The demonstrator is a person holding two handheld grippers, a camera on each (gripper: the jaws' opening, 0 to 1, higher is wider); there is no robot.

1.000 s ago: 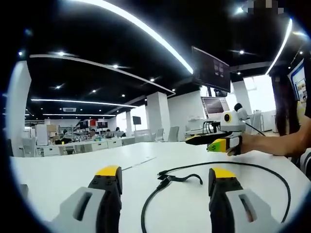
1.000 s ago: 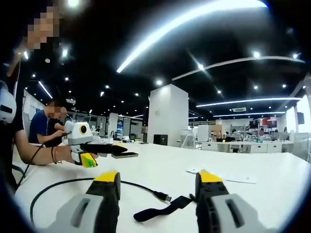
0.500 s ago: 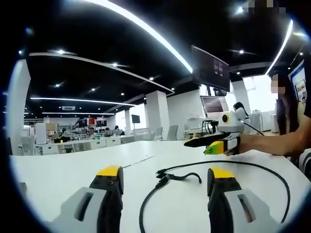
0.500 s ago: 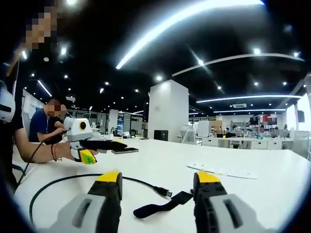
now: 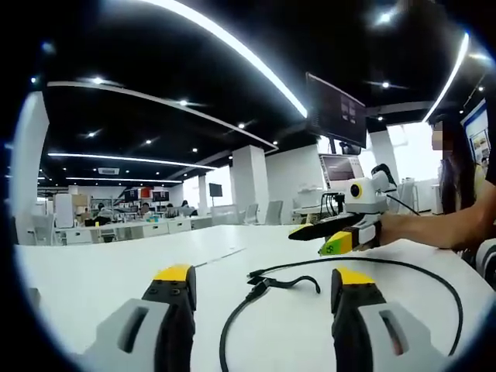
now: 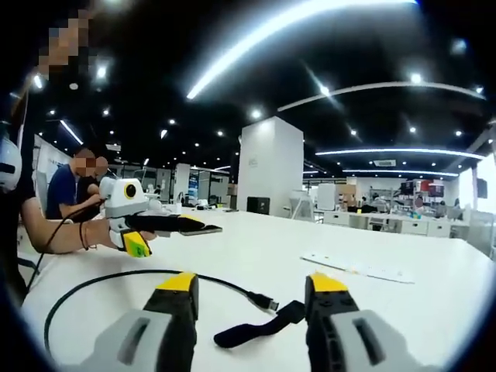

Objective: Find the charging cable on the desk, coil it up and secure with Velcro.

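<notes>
A black charging cable (image 5: pixel 403 266) lies loose on the white desk (image 5: pixel 101 279), sweeping round in a wide loop on the right. Its plug end (image 5: pixel 260 288) and a black Velcro strap (image 5: pixel 304 280) rest between the tips of my left gripper (image 5: pixel 263 291), which is open and holds nothing. In the right gripper view the cable (image 6: pixel 116 277) runs to its plug (image 6: pixel 265 301), with the Velcro strap (image 6: pixel 256 327) lying flat in front of my open right gripper (image 6: pixel 252 298). Each gripper also appears in the other's view, hand-held above the desk: the right gripper (image 5: pixel 341 232) and the left gripper (image 6: pixel 147 225).
A sheet of paper (image 6: pixel 356 268) lies on the desk to the right. Monitors (image 5: pixel 337 112) stand behind the desk's far side. A person (image 6: pixel 74 190) sits at the back left. Other office desks and pillars stand far off.
Both views have shifted a little with the hands. In the left gripper view the right gripper has drifted slightly left and tilted down. The cable and strap lie where they were.
</notes>
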